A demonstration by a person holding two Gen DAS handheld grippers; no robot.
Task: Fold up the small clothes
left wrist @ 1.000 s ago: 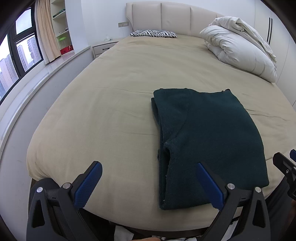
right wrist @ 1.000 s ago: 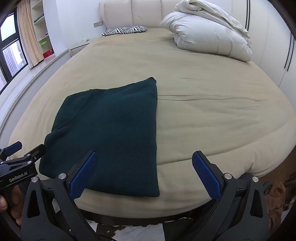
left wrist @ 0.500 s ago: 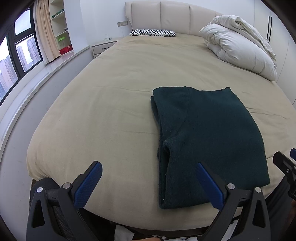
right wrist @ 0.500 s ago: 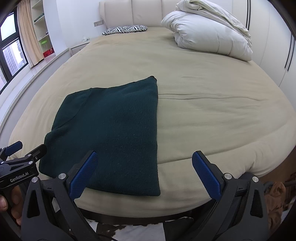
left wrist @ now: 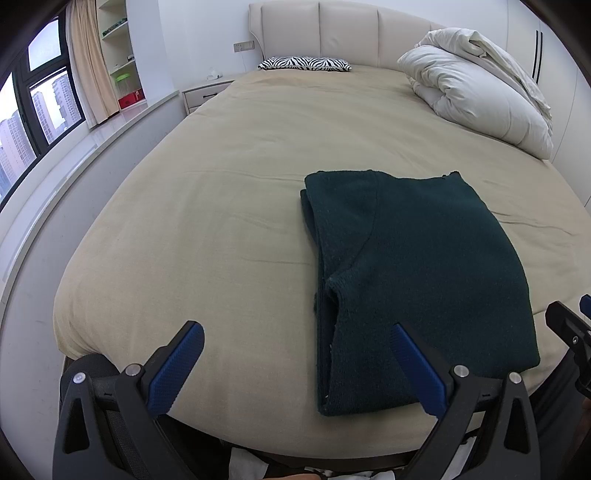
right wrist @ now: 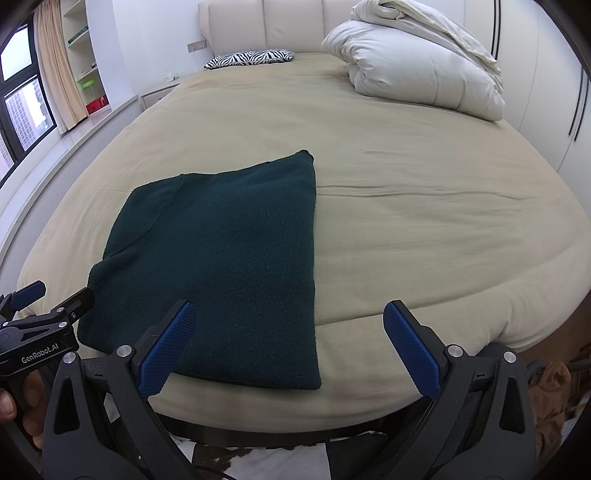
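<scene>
Little is changed since the earlier frames: both grippers, left gripper (left wrist: 295,363) and right gripper (right wrist: 290,341), are held wide apart and empty near the bed (left wrist: 221,184), where a dark green sweater (left wrist: 406,266) is seen folded flat; further folding may be left.

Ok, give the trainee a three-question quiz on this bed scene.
1. True or false: the left tool is shut on the dark green garment.
2. Which lies nearest the headboard? A) zebra-print pillow B) garment C) white duvet
3. Fill in: the garment lies folded near the bed's ____ edge.

Key: 1 false, both tools are open, the right tool too; 2 A; 3 near (foot).
</scene>
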